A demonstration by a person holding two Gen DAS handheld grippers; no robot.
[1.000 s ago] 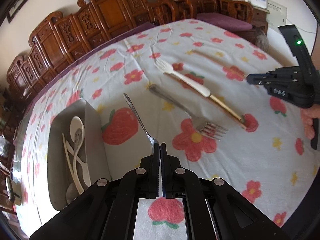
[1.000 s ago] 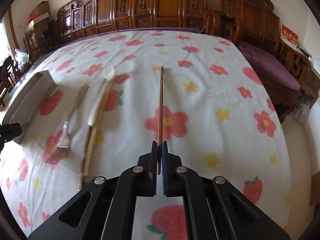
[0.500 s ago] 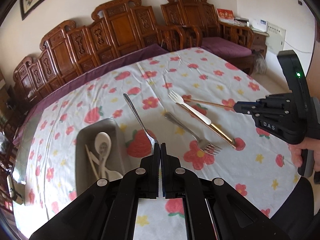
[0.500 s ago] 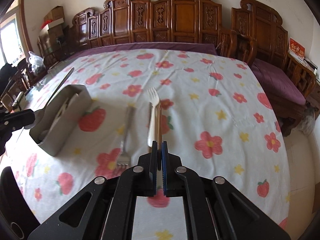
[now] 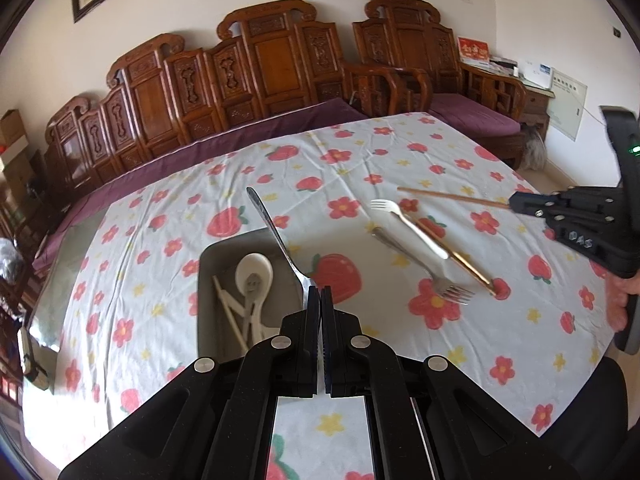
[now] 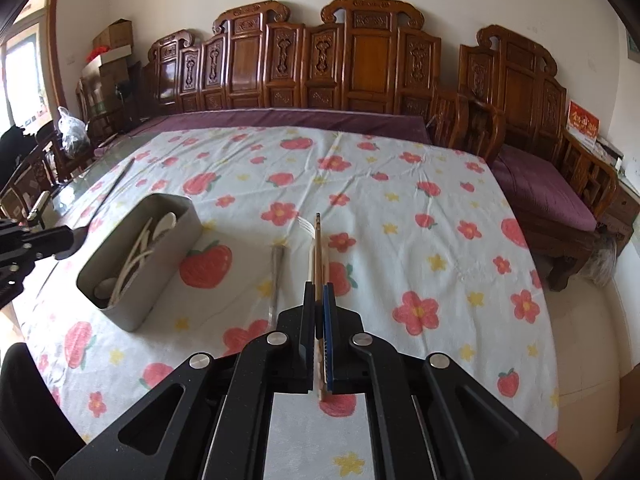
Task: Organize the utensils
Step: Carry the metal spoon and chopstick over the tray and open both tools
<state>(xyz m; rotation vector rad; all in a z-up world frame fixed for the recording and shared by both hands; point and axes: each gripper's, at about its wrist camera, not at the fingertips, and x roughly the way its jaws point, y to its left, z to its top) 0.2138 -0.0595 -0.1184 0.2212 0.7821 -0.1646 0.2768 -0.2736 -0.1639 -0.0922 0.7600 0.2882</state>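
My left gripper (image 5: 320,292) is shut on the head end of a steel utensil (image 5: 276,236), whose handle points away, above the right rim of the grey box (image 5: 208,264). A white spoon (image 5: 254,276) and pale sticks lie inside the box. My right gripper (image 6: 319,290) is shut on a wooden chopstick (image 6: 318,248) and holds it off the floral tablecloth (image 6: 400,208). From the left wrist view that gripper (image 5: 514,202) and chopstick (image 5: 448,196) hang at the right. On the cloth lie a white-handled fork (image 5: 404,220), a steel fork (image 5: 436,280) and a gold-tipped stick (image 5: 464,260).
Carved wooden benches (image 6: 360,64) with purple cushions line the far and right sides of the table. A person's hand (image 5: 618,300) grips the right tool. The grey box (image 6: 172,248) stands left of the forks, with my left gripper (image 6: 76,240) beside it. Cardboard boxes (image 6: 112,52) are stacked far left.
Both grippers have risen, each with its utensil, and more of the table shows. The chopstick left the cloth. The left gripper's utensil now hangs by the box's rim.
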